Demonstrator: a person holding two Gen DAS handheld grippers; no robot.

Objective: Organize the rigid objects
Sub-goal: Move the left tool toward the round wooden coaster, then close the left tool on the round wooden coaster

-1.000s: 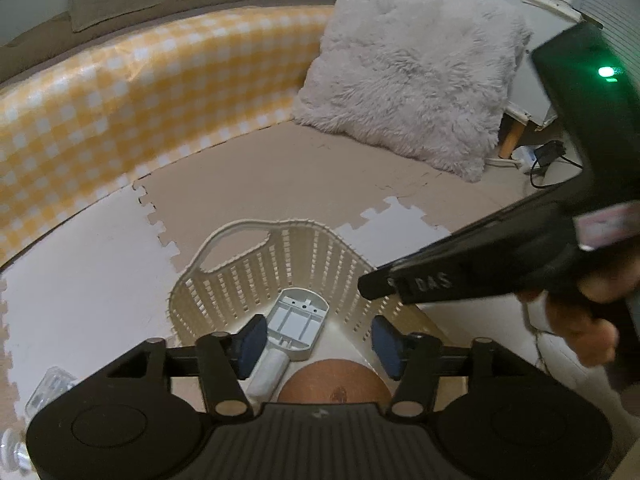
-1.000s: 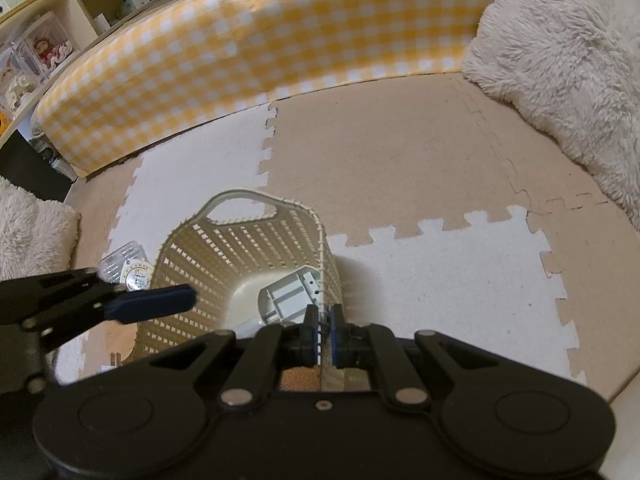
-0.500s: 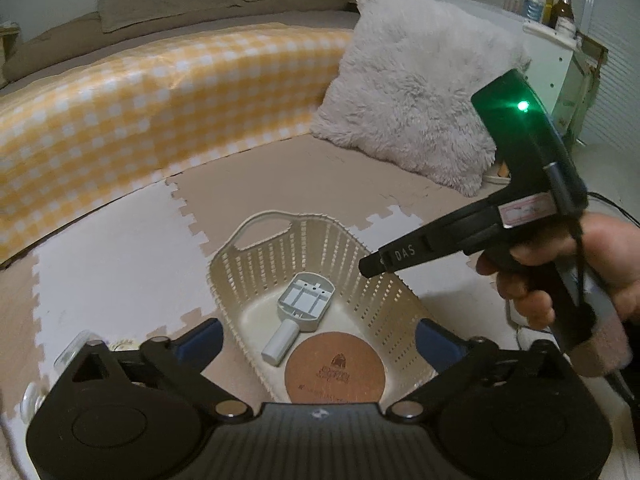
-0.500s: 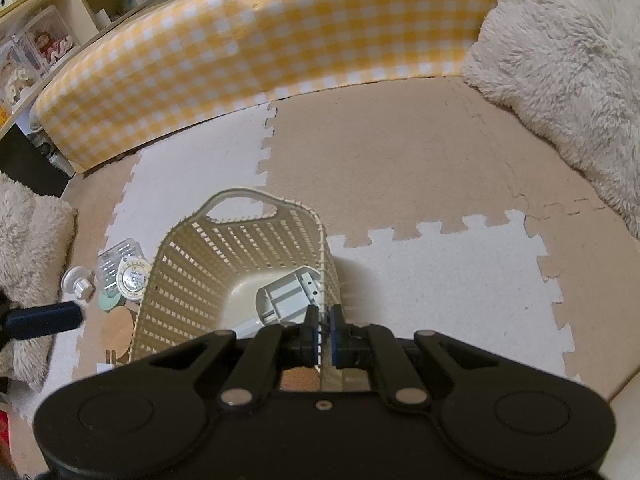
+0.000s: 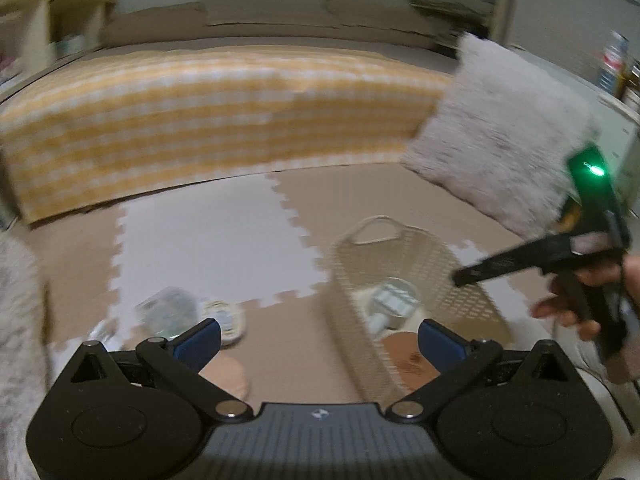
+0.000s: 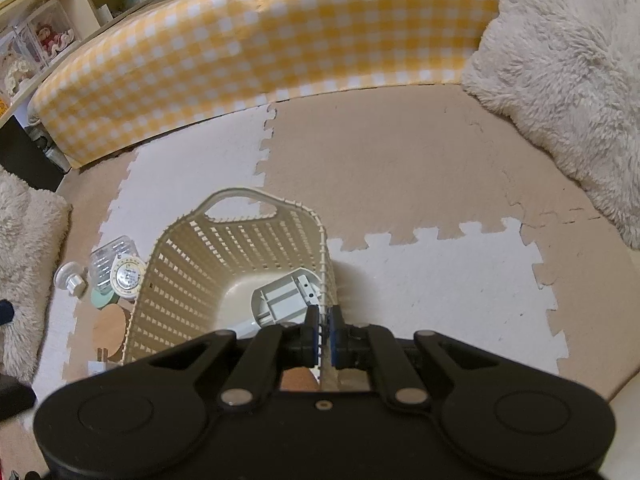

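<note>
A cream slotted basket (image 6: 240, 264) stands on the foam mat. A grey plastic part (image 6: 284, 300) and a brown round coaster (image 5: 408, 358) lie in it. My right gripper (image 6: 324, 332) is shut on the basket's right wall, with the rim between its pads. In the blurred left wrist view a hand (image 5: 576, 312) holds it over the basket (image 5: 400, 248). My left gripper (image 5: 320, 336) is wide open and empty, low over the mat just left of the basket. Loose beside the basket lie a clear box (image 6: 110, 258), a round tape measure (image 6: 127, 276), a white knob (image 6: 71, 278) and a wooden disc (image 6: 110, 326).
A yellow checked bumper (image 6: 260, 52) curves along the far side of the mat (image 6: 400, 160). A fluffy pillow (image 6: 560, 80) lies at the right and another fluffy cushion (image 6: 24, 240) at the left. Shelves (image 6: 40, 40) stand behind at the upper left.
My left gripper has opened wide, left the brown coaster in the basket, drawn back and swung left toward the loose items. My right gripper has stayed shut on the basket wall.
</note>
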